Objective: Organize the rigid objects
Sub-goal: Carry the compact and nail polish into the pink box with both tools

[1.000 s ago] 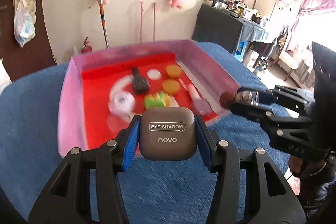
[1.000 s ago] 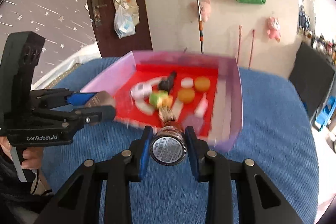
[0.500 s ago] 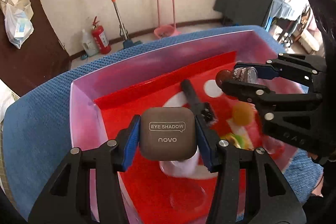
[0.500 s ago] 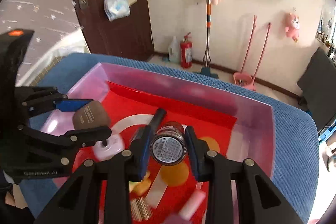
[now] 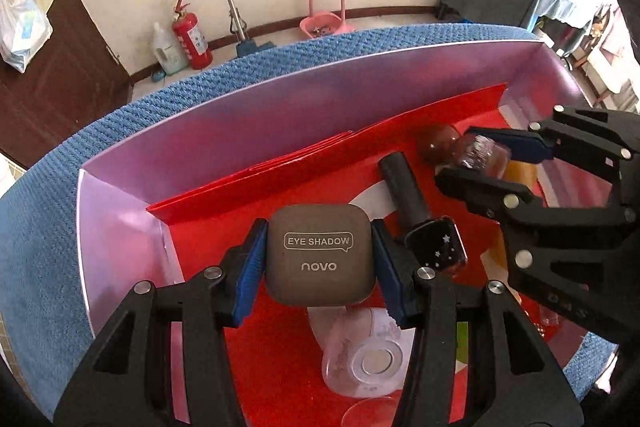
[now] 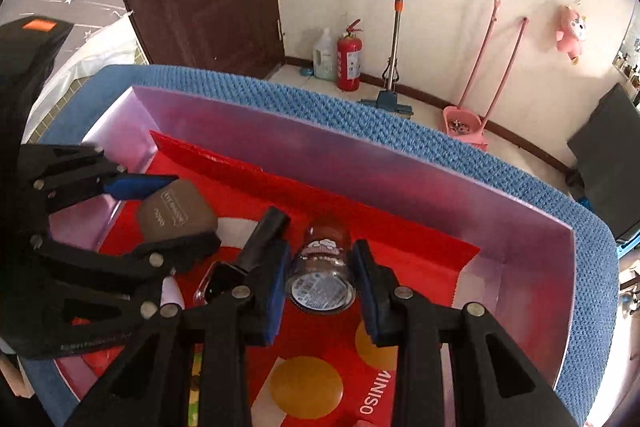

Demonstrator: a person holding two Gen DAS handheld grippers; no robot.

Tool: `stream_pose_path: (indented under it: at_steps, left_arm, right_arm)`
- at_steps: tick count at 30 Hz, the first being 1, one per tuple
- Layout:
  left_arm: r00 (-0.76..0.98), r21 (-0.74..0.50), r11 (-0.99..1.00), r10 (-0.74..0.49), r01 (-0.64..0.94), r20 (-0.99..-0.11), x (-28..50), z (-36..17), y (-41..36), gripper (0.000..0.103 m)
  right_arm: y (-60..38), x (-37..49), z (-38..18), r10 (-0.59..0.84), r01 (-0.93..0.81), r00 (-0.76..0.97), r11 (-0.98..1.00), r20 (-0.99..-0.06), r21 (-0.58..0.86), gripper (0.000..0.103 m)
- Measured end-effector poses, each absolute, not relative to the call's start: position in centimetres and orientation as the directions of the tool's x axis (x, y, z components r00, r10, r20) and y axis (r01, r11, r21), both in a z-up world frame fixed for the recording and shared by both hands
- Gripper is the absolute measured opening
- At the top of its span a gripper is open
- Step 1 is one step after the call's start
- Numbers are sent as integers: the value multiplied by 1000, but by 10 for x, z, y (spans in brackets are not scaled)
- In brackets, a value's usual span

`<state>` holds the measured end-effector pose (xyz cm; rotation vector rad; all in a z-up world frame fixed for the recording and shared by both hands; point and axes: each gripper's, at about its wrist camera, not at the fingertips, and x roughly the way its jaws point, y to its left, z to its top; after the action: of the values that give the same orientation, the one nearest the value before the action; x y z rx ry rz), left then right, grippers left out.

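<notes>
Both hands are over the pink box [image 5: 240,131] now. Left gripper [image 5: 318,255] is clamped on the eyeshadow case [image 5: 320,255], right gripper [image 6: 322,283] on a small brown bottle [image 6: 322,275] at its 2 o'clock. Drop-off step, I'd say: lower, then let go onto bare red liner [image 5: 224,223].

Both cams ride their tools, pitched steeply down, close over the pink box [image 5: 240,131] with the red liner [image 6: 360,227]. Left cam sits at the box's left end, right cam further right. Overlap: box interior, blue-cloth worktop [image 6: 360,111], far wall. Each view catches the other tool.
</notes>
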<state>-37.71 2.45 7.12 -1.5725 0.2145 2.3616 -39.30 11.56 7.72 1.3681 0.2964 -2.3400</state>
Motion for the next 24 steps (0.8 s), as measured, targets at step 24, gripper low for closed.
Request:
stream_pose_path:
  at_steps: [24]
  left_arm:
    - [-358,-24,-943,150,-333,-922,-382,67,23,49]
  right_arm:
    - [122,-394,65,-236,471,-376,-881,-896,35,34]
